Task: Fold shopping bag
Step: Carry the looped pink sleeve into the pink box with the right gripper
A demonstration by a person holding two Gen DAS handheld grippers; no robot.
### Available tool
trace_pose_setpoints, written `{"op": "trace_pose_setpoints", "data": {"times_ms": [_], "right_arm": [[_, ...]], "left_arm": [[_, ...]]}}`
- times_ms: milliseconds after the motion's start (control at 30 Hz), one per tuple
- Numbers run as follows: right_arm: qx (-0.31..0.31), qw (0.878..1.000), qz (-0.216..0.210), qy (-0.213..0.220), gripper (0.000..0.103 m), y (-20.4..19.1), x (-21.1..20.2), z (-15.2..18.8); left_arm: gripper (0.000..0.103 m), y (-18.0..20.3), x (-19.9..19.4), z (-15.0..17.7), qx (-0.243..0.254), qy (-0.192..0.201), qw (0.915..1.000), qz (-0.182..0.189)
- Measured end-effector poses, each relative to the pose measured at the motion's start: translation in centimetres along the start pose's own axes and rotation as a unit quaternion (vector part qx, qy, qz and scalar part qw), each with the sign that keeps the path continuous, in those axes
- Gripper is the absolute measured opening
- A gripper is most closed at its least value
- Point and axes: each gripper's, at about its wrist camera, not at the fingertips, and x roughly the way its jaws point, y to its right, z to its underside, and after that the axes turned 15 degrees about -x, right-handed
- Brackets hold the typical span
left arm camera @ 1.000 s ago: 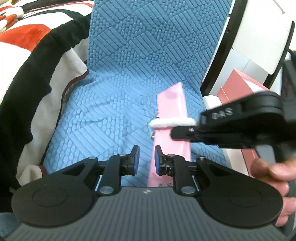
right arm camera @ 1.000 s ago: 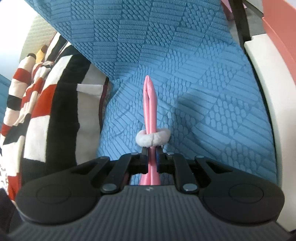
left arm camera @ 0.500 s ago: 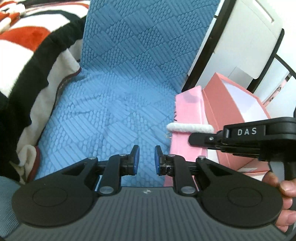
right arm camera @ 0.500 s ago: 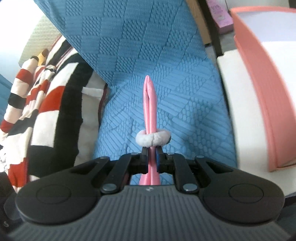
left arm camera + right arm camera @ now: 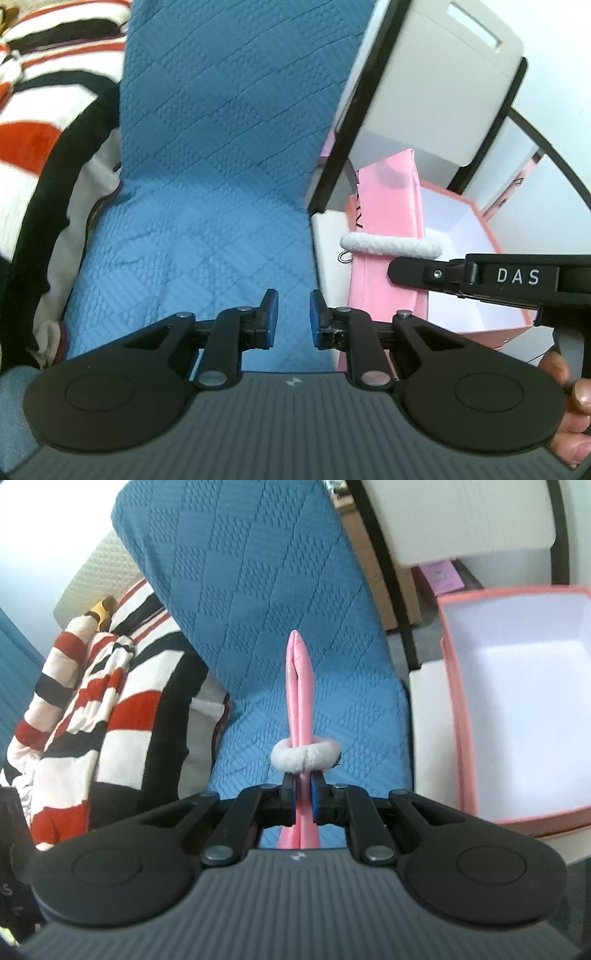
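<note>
Left tongs (image 5: 291, 317) sat slightly parted, nothing between the pads, over the blue quilted cover (image 5: 207, 192). Right tongs (image 5: 302, 800) were clamped on the folded pink shopping bag (image 5: 300, 701), held in the air edge-on, white fluffy band (image 5: 306, 756) around it. Risks, I'd judge: band slipping so the fold springs open; bag clipping the pink box (image 5: 517, 701) rim.

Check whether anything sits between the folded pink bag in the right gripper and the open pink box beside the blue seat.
Nothing visible does. The right gripper is shut on the folded pink bag, bound by a white fuzzy band. The open pink box shows a bare white inside. The left gripper is empty, off to the side.
</note>
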Motion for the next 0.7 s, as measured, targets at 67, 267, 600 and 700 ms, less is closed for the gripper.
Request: {"op": "trace_pose_setpoints", "data": {"times_ms": [67, 267, 600, 700], "right_arm": [[-0.011, 1.0, 0.008, 0.006, 0.011, 0.2, -1.0, -0.6], [-0.014, 0.999, 0.023, 0.019, 0.011, 2.1, -3.5, -2.0], [-0.01, 0.997, 0.075, 0.03, 0.011, 7.9, -6.2, -2.3], [-0.005, 0.995, 0.09, 0.03, 0.011, 10.0, -6.8, -2.4]], "left_arm": [[0.021, 1.4, -0.3, -0.5, 0.007, -0.001, 1.0, 0.005], [0.021, 5.3, -0.5, -1.5, 0.023, 0.0, 0.9994, 0.024], [0.021, 13.0, 1.9, -2.4, 0.066, -0.007, 0.9965, 0.051], [0.021, 15.1, 3.6, -2.3, 0.074, -0.017, 0.9954, 0.059]]}}
